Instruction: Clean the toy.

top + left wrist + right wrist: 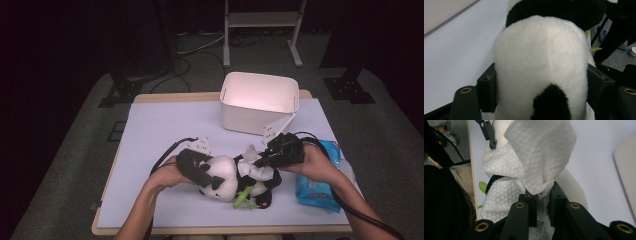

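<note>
Panda plush toy (225,177) lies on its side near the front edge of the white table (160,135), between our two hands, with a green leaf (243,197) sticking out below it. Our left gripper (202,172) straddles the toy's white body (541,62); in the left gripper view both jaws press against the fur on either side, so the toy is clamped between them. Our right gripper (260,162) sits just beside the toy's other end and pinches a white wet wipe (536,157): in the right gripper view the jaws are nearly together with the crumpled sheet caught between them, and the wipe drapes over the plush. Behind the toy stands a white bin (260,102), and a blue wipe packet (320,185) lies by our right forearm.
</note>
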